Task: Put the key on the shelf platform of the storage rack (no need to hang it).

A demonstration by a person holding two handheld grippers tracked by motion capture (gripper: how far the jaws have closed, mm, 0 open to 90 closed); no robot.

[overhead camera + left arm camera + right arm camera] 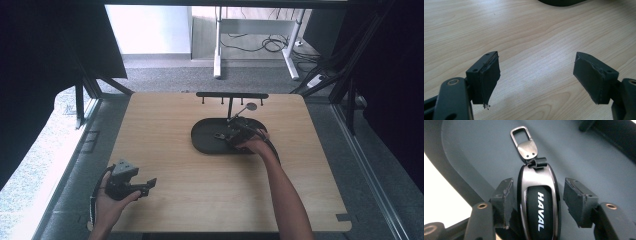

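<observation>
A pale wood-grain bench (200,165) was set on grey carpet (165,75), with a white desk frame (250,30) beyond. Under the right gripper (535,202) lay a black oval tray (205,135) bearing an upright hook rack (231,96). In the tray, between that gripper's parted jaws with a gap on one side, lay a black-and-chrome HAVAL key fob (539,205) with its metal clip (524,143). The left gripper (536,77) was held wide over bare wood.

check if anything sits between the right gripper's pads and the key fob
Nothing visible does. The key fob lies on the tray between the right gripper's open jaws, with bare gaps on both sides of it.
</observation>
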